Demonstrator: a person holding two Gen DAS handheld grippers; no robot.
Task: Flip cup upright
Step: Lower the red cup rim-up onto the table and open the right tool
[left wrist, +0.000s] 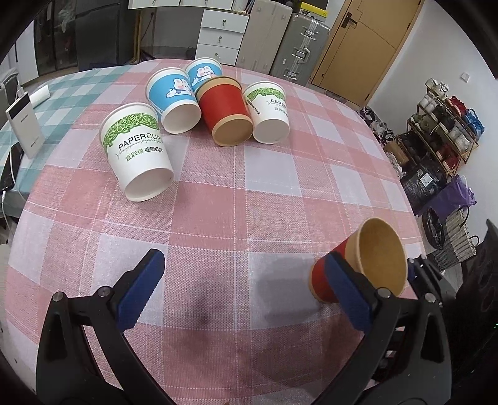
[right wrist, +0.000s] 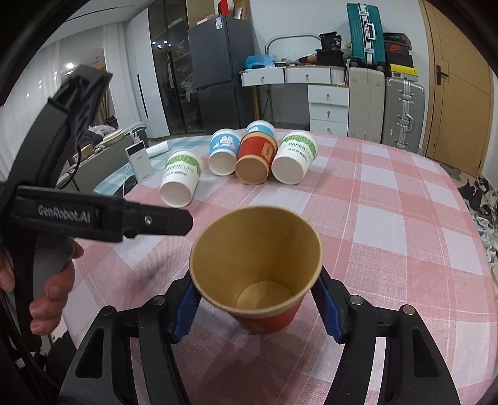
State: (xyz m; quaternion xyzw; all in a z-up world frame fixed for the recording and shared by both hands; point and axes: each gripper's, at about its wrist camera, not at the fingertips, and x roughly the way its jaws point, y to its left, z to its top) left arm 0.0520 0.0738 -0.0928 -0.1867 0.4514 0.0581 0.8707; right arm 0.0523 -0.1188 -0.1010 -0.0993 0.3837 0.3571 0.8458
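Between your right gripper [right wrist: 255, 307] pads sits the red paper cup [right wrist: 258, 271], mouth up, just above the checked tablecloth [right wrist: 389, 218]; it's light and crushable, so squeeze its lower wall gently. Your left gripper [left wrist: 246, 291] hangs released.

Pink-and-white checked cloth [left wrist: 264, 199] covers surface; teal-and-white checked cloth [left wrist: 84, 79] at far left. White rectangular power bank [left wrist: 23, 124] stands upright on teal part, cable beside it. Behind surface: white drawer unit [right wrist: 328, 109], beige hard-shell suitcase [right wrist: 365, 102], silver ribbed suitcase [right wrist: 403, 112], teal suitcase [right wrist: 364, 29] on top. Black refrigerator [right wrist: 222, 71] left of them. Wooden door [right wrist: 457, 87] at right. Wooden shoe rack [left wrist: 442, 127] against wall.
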